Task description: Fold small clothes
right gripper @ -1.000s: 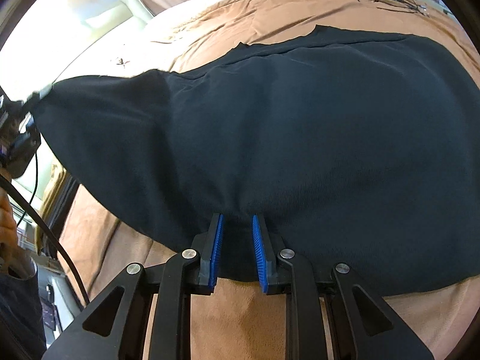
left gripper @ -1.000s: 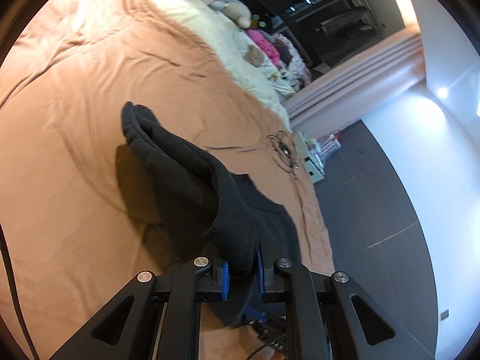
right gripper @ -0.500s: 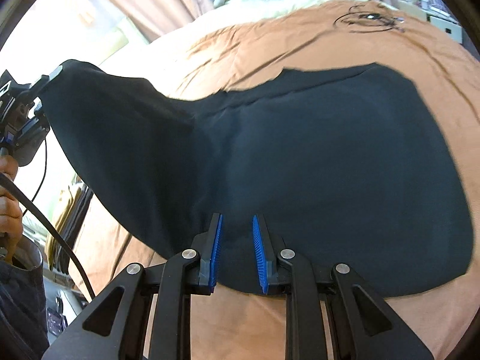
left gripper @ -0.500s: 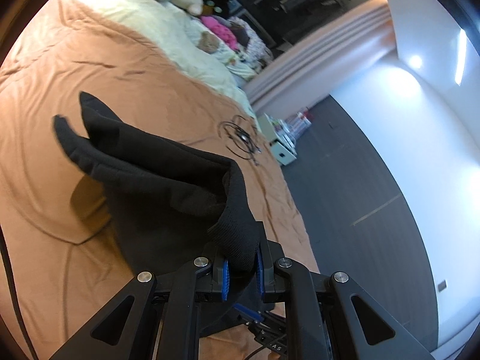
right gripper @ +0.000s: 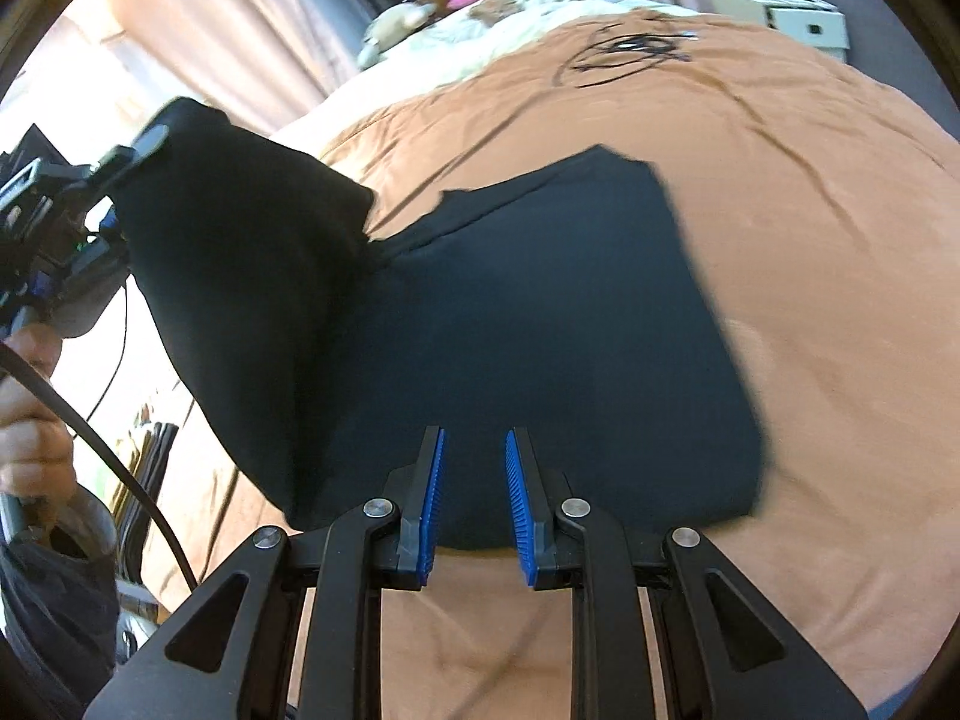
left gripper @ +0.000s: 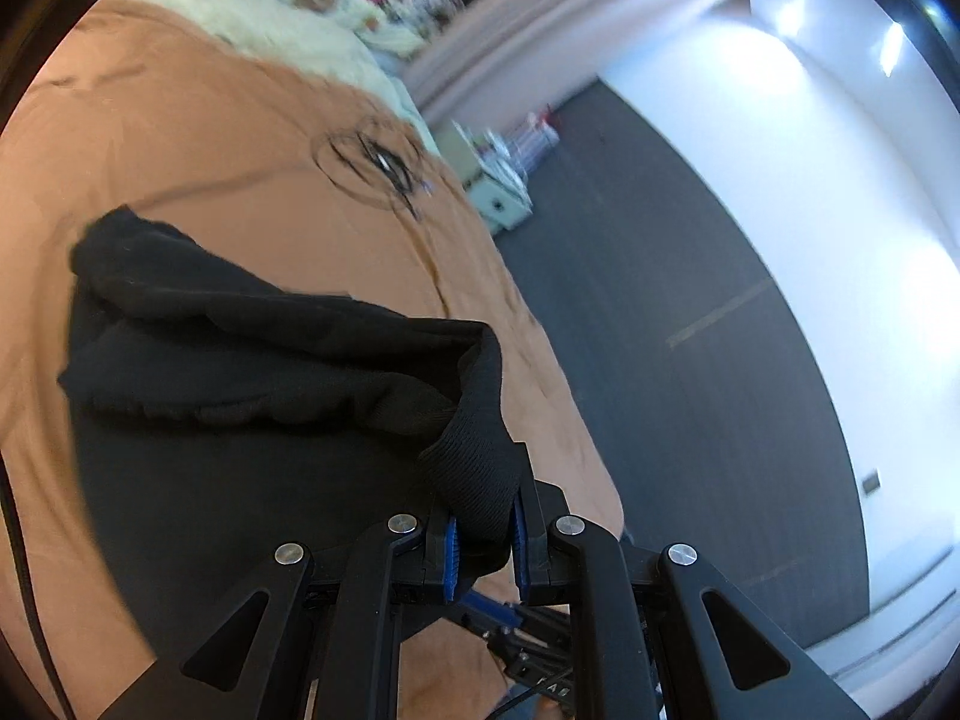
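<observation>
Since a second ago your left gripper [left gripper: 483, 531] has carried its corner of the black garment [right gripper: 540, 324] up and across, so that side now stands off the bed [right gripper: 810, 192] as a raised flap instead of lying stretched out. You are midway through the first fold, by my reading: one side lifted, the rest flat on the brown cover. Your left gripper is clamped on a bunched, ribbed edge of the cloth, which fills the gap between its blue pads. Your right gripper [right gripper: 474, 498] stands apart with nothing between its pads, hovering just over the near hem; whether it touches the fabric I cannot tell. Next you likely need to sweep the held side over the flat part and lay it down with edges matched, keeping the lower layer from dragging along. A cable loop [right gripper: 624, 54] lies farther up the bed, well apart from the garment.
</observation>
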`<state>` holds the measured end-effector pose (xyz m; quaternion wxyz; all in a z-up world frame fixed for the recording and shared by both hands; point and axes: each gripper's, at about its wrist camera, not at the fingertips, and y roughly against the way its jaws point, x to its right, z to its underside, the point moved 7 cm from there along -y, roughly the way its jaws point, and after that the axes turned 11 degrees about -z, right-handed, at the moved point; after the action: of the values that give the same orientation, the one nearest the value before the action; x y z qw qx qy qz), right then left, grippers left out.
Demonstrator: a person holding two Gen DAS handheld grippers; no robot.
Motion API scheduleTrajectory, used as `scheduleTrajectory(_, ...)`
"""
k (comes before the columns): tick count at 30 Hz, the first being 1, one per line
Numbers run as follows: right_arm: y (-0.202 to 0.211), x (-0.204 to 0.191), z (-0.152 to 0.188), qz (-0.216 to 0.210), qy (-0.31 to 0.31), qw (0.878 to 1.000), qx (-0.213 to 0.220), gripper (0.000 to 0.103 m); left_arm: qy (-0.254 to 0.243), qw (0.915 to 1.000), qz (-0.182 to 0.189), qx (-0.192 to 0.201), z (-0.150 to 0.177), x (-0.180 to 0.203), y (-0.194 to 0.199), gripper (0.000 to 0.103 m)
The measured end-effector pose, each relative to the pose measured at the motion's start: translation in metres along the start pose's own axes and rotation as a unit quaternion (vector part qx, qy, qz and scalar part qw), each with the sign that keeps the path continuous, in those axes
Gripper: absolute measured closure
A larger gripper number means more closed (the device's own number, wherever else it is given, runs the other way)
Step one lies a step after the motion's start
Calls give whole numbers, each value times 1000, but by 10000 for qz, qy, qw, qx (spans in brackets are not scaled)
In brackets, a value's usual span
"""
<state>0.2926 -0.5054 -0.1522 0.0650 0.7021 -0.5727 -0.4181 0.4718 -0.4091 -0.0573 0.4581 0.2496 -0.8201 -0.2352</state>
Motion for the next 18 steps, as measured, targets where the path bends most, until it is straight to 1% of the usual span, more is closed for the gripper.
scheduleTrajectory(2,13,12,3,73,-114,9999,74,85,-143,9994,32,-326,14,15,-28,89)
scheduleTrajectory(3,19,18,5,105,-163,9998,95,85,-195,9987,12,-480,20,19,-39,86)
scheduleTrajectory(4,24,24,7,134,-210,9996,108,85,-246,9972,-85,-696,29,23,-53,84)
scheduleTrajectory(5,26,28,9,146,-248,9995,106,85,-262,9964,-129,-795,32,24,-60,80)
scheduleTrajectory(6,29,31,10,150,-276,9995,104,85,-295,9954,-169,-898,37,25,-68,73)
scheduleTrajectory(7,34,35,12,156,-305,9994,102,85,-323,9949,-123,-947,41,27,-71,71)
scheduleTrajectory(8,35,37,12,160,-324,9993,101,85,-339,9948,-105,-959,43,26,-71,64)
scheduleTrajectory(9,37,40,13,145,-343,9993,101,85,-349,9948,-124,-947,43,24,-70,55)
scheduleTrajectory(10,39,37,13,119,-355,9993,97,85,-359,9951,-190,-904,44,22,-68,51)
scheduleTrajectory(11,39,37,14,68,-375,9992,90,78,-362,9954,-286,-841,42,18,-65,46)
scheduleTrajectory(12,40,36,14,23,-388,9992,89,65,-345,9956,-365,-788,40,14,-61,45)
scheduleTrajectory(14,41,35,9,-7,-375,9992,131,51,-275,9958,-502,-709,40,2,-53,45)
scheduleTrajectory(18,30,41,5,-157,-403,9990,113,51,-124,9944,-887,-562,40,-32,-34,45)
